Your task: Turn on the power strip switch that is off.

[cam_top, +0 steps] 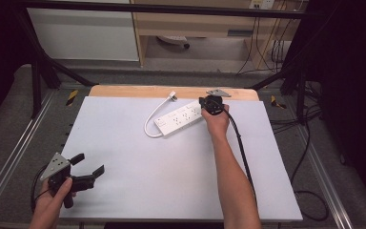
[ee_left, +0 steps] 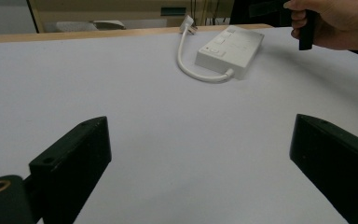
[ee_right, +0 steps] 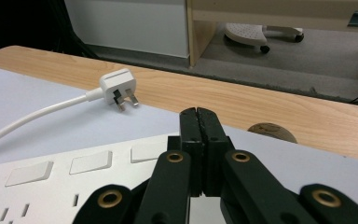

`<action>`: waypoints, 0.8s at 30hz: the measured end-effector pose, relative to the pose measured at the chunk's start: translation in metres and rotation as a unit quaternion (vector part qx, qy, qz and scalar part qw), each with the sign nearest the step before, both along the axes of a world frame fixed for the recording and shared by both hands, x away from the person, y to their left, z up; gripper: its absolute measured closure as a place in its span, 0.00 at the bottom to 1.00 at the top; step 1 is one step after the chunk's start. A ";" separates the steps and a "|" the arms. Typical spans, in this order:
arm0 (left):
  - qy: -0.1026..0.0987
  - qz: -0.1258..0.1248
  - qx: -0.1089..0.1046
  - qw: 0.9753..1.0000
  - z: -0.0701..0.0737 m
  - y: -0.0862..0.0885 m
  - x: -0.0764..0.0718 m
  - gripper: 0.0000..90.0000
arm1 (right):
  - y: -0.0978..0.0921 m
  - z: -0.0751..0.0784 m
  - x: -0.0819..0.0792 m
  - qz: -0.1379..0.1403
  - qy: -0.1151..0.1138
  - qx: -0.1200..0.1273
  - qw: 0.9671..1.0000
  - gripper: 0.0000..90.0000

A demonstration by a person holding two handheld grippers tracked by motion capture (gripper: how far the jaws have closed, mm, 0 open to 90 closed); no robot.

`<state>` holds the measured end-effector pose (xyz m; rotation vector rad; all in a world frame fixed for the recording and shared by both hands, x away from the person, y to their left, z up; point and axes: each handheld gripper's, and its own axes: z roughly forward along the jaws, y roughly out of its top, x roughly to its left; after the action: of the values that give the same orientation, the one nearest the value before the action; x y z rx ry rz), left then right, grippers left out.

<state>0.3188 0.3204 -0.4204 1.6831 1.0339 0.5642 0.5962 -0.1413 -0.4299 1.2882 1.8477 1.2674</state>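
A white power strip (cam_top: 181, 117) lies at the back middle of the white table mat (cam_top: 171, 176), with its short white cable (cam_top: 151, 119) looping to a three-pin plug (cam_top: 172, 95) near the wooden edge. My right gripper (cam_top: 208, 106) is at the strip's right end. In the right gripper view its jaws (ee_right: 199, 112) are pressed together with nothing between them, just above the strip (ee_right: 51, 186) and its rocker switches, and the plug (ee_right: 118, 86) lies ahead to the left. My left gripper (cam_top: 88, 163) is held open at the mat's front left corner, far from the strip (ee_left: 230, 44).
A strip of wooden tabletop (cam_top: 171, 90) shows behind the mat. A black metal frame (cam_top: 38, 81) surrounds the table. Cables (cam_top: 310, 191) trail on the floor at the right. A chair base (ee_right: 261, 32) stands beyond the table.
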 end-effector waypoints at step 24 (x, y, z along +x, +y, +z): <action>-0.001 0.000 -0.002 1.000 0.000 0.000 0.000 0.06 | 0.024 -0.008 0.005 0.016 0.006 -0.008 1.000 1.00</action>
<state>0.3187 0.3208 -0.4202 1.6801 1.0323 0.5631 0.6015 -0.1170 -0.4376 1.2650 1.8898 1.2605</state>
